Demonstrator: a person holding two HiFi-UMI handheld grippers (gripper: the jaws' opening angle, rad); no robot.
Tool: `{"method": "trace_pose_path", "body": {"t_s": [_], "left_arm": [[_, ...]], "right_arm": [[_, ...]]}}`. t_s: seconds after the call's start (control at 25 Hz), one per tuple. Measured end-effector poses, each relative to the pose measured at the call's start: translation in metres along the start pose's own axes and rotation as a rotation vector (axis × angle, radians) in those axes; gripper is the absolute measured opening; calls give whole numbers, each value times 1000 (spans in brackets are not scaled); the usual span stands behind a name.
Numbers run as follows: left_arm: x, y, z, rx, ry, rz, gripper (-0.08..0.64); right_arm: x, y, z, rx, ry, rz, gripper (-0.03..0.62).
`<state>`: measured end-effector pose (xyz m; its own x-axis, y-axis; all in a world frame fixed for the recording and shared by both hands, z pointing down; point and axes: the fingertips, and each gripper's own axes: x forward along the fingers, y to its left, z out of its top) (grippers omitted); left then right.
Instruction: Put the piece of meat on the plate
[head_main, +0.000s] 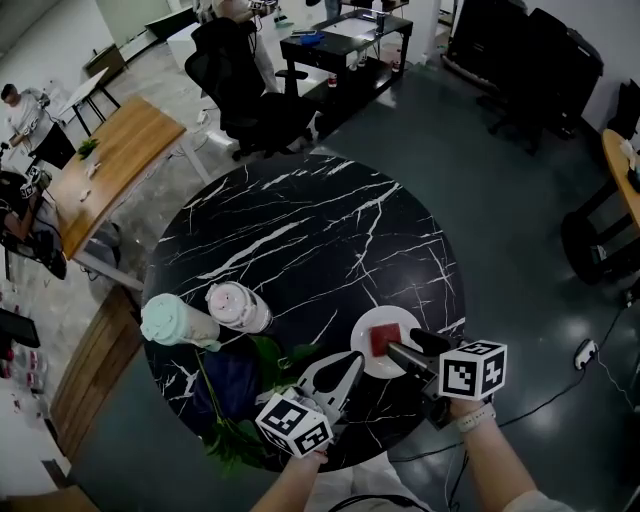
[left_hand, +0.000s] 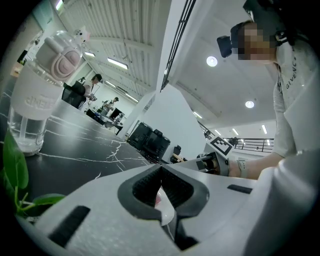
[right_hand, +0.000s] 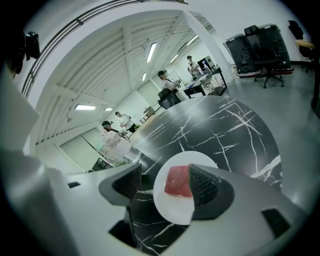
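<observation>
A red piece of meat (head_main: 383, 341) (right_hand: 177, 181) lies on a small white plate (head_main: 385, 318) (right_hand: 175, 209) near the front edge of the round black marble table (head_main: 300, 240). Just above the plate, my right gripper (head_main: 408, 346) (right_hand: 167, 182) stands open; its jaws sit wide on either side of the meat without pressing it. From the left, my left gripper (head_main: 350, 366) (left_hand: 162, 192) reaches the plate's rim (left_hand: 167, 212), and its jaws are shut on that white edge.
Two bottles lie at the table's front left, one with a mint lid (head_main: 175, 322) and one with a pink lid (head_main: 237, 307) (left_hand: 37, 95). Green leaves (head_main: 240, 440) and a dark blue object (head_main: 228, 385) sit beside my left gripper. Office chairs and a wooden table (head_main: 120, 160) stand beyond.
</observation>
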<state>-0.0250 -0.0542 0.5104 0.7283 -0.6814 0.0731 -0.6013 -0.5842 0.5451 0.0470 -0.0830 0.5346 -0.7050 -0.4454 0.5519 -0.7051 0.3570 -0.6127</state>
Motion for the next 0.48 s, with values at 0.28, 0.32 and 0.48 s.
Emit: {"method": "trace_pose_path", "body": {"t_s": [0.28, 0.32, 0.48], "left_arm": [[-7, -20, 40, 32, -39, -17, 9], [-9, -24, 46, 38, -44, -21, 9], [-17, -40, 69, 69, -60, -40, 9]], "right_arm": [[-37, 61, 27, -135, -100, 118, 268], [-42, 72, 32, -149, -112, 140, 268], [-62, 104, 44, -235, -160, 156, 186]]}}
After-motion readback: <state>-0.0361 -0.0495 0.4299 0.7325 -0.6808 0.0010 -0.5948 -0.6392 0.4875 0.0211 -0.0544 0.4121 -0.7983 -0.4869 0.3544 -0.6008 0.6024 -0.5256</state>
